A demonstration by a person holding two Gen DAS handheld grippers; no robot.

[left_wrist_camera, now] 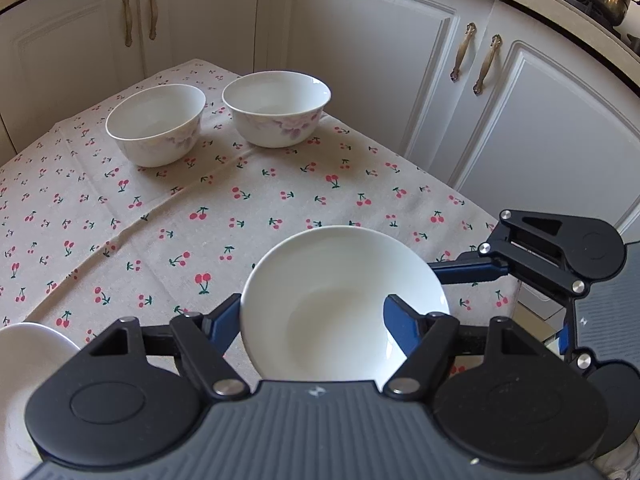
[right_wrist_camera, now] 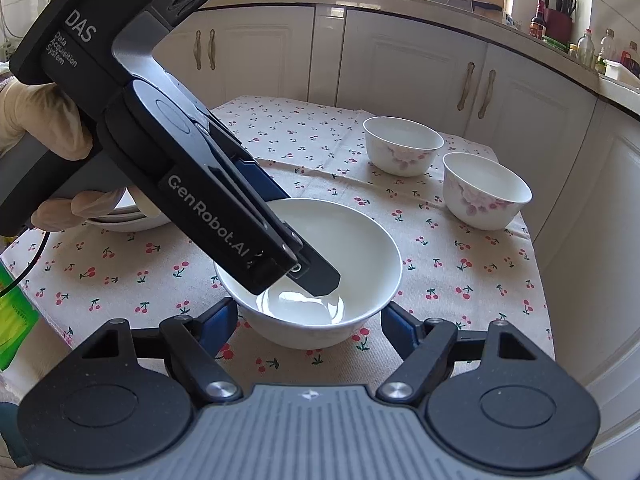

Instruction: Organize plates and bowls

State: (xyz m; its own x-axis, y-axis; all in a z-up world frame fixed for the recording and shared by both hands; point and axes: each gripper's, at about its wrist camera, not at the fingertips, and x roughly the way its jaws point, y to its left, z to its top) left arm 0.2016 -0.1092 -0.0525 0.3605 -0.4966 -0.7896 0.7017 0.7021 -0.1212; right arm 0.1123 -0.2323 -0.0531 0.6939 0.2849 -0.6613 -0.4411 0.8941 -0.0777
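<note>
A plain white bowl [left_wrist_camera: 340, 300] [right_wrist_camera: 352, 248] sits on the cherry-print tablecloth [left_wrist_camera: 200, 208] near its front edge. My left gripper [left_wrist_camera: 316, 320] straddles the bowl's near rim, one finger inside and one outside, jaws wide; in the right wrist view its finger [right_wrist_camera: 316, 276] reaches into the bowl. My right gripper [right_wrist_camera: 310, 320] is open, just in front of the bowl, apart from it; it also shows at the right of the left wrist view [left_wrist_camera: 472, 268]. Two flower-patterned bowls [left_wrist_camera: 156, 124] [left_wrist_camera: 276, 108] stand upright at the far side.
A stack of white plates [right_wrist_camera: 124, 216] lies at the table's left, partly hidden by the left gripper; its rim shows in the left wrist view [left_wrist_camera: 24, 344]. White kitchen cabinets [left_wrist_camera: 380, 60] stand behind the table. A green package [right_wrist_camera: 12, 312] is at the left edge.
</note>
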